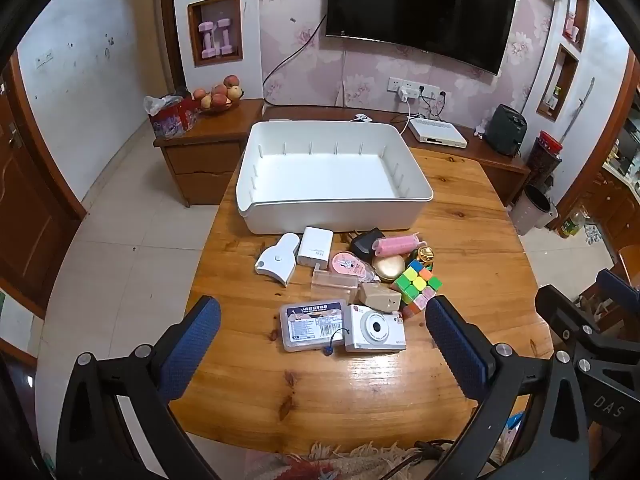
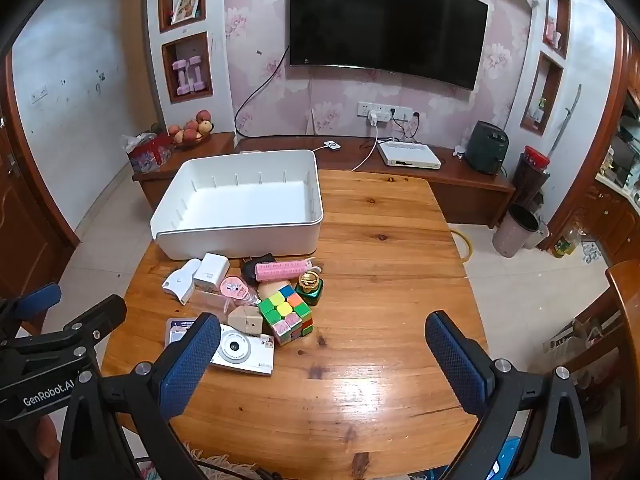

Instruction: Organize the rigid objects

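Clutter hides much of the heap ahead of both claws: in the right wrist view the right gripper's [image 2: 320,354] left finger covers part of the clear plastic case [image 1: 313,323], and the gold compact [image 1: 389,268] sits half buried. White storage bin [image 1: 332,184] stands empty beyond the pile on the wooden table [image 1: 460,280], with a white camera [image 1: 374,328] and a colourful puzzle cube [image 1: 418,283] nearest. Left gripper [image 1: 322,340] and its partner both tilt downward above the table, jaws spread wide, holding nothing.

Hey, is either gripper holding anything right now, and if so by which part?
Nothing is held. The left gripper and the right gripper both hang open above the table, touching none of the objects.
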`<state>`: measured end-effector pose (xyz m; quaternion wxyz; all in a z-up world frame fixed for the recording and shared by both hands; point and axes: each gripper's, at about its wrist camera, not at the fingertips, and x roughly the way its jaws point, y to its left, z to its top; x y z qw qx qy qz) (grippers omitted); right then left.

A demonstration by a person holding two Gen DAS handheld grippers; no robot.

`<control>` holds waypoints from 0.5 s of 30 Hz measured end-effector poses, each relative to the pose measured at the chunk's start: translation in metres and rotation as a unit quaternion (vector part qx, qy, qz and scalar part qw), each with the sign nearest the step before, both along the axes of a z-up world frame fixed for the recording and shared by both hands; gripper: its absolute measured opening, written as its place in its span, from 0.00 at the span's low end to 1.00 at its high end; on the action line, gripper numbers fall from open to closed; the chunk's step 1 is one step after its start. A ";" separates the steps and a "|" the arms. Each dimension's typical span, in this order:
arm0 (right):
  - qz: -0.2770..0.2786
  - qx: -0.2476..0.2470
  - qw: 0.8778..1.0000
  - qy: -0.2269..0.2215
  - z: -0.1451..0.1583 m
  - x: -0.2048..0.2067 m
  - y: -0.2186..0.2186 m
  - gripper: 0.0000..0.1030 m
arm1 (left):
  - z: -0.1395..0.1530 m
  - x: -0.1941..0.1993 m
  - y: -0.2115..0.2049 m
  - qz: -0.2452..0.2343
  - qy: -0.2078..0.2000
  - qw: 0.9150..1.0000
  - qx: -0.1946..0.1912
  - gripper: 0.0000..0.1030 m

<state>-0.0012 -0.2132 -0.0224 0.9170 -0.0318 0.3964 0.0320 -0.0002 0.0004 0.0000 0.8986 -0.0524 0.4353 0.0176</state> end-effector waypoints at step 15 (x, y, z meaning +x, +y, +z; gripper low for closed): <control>0.002 0.006 1.000 0.003 -0.003 -0.002 -0.001 0.99 | -0.001 -0.002 -0.003 -0.005 -0.001 1.000 0.016 0.99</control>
